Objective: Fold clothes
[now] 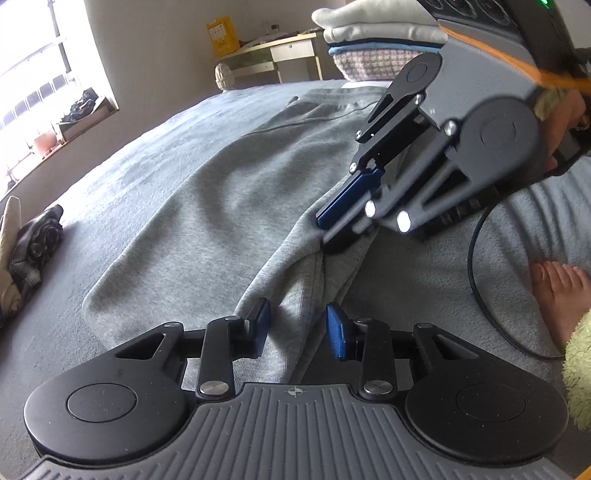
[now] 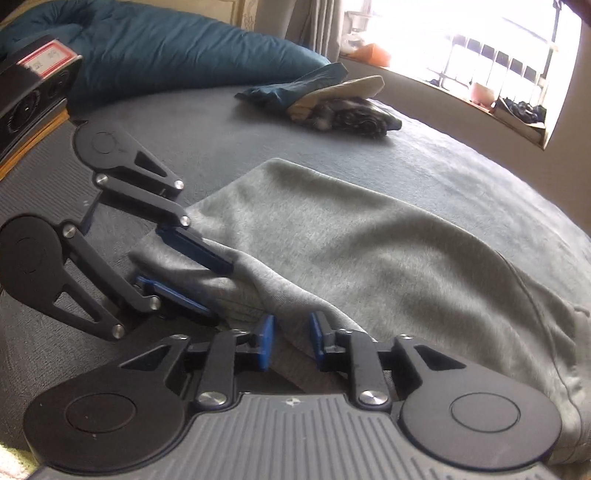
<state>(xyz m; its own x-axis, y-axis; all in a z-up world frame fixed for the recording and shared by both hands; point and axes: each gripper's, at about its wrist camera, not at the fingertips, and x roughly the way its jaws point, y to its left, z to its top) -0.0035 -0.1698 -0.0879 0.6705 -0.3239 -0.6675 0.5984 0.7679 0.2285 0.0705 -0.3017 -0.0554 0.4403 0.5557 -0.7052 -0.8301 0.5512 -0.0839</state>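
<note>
1. grey sweatpants [image 1: 221,206] lie spread across the middle of the bed [image 1: 110,155]
2. left gripper [image 1: 298,332] part-open around a fabric ridge; right gripper [image 1: 332,236] pinches the cloth closed
3. soft, limp, fairly heavy knit; best taken at hems or waistband

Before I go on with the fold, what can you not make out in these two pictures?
- Left wrist view: the right gripper covers the spot where it pinches the grey trousers.
- Both views: cloth fills the left gripper, so whether its pads press is unclear.
- Left wrist view: the folded pile is cut by the top edge.
- Both views: the window is lost in glare.
</note>
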